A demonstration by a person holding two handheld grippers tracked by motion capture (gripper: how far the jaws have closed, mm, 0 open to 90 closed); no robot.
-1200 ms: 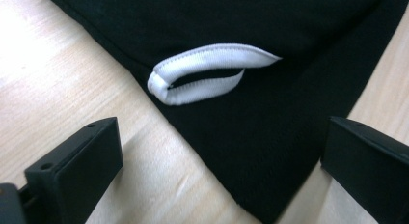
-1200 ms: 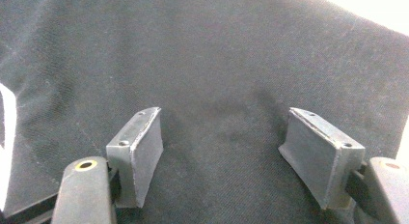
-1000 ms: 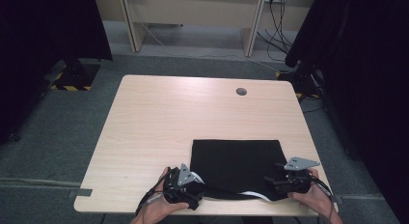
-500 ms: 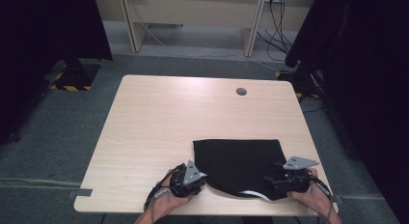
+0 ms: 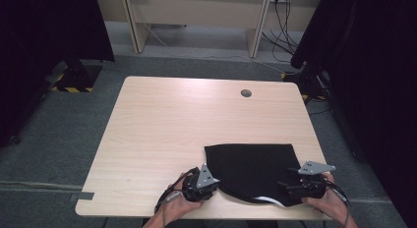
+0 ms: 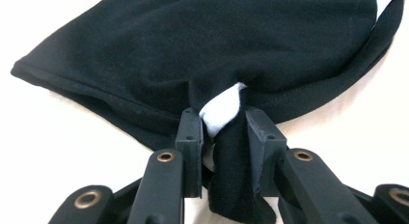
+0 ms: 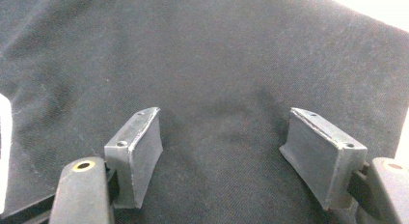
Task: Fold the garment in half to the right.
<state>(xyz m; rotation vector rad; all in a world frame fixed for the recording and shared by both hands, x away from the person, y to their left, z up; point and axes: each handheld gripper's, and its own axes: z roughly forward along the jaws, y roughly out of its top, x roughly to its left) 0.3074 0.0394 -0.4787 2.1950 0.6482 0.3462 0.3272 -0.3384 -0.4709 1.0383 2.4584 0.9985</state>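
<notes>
A black cloth (image 5: pixel 253 164) lies folded on the near right part of the wooden table (image 5: pixel 167 120). My left gripper (image 5: pixel 215 187) is at the cloth's near left corner. In the left gripper view its jaws have just been closing and my left gripper (image 6: pixel 224 120) is shut on a bunched fold of the black cloth (image 6: pixel 217 45), with a white bit of fabric (image 6: pixel 221 109) pinched in. My right gripper (image 5: pixel 286 183) rests at the near right corner. In the right gripper view my right gripper (image 7: pixel 224 117) stands open, pads wide apart over the flat cloth (image 7: pixel 217 55).
A round cable hole (image 5: pixel 246 93) sits near the table's far edge. A white strip (image 5: pixel 269 201) peeks from under the cloth's near hem. Both hands are at the table's front edge. Dark curtains (image 5: pixel 44 36) hang at left and right, with desk legs and cables behind.
My left gripper moved right onto the cloth's near left corner and closed on it. That corner has bunched and shifted right. The right gripper stayed put.
</notes>
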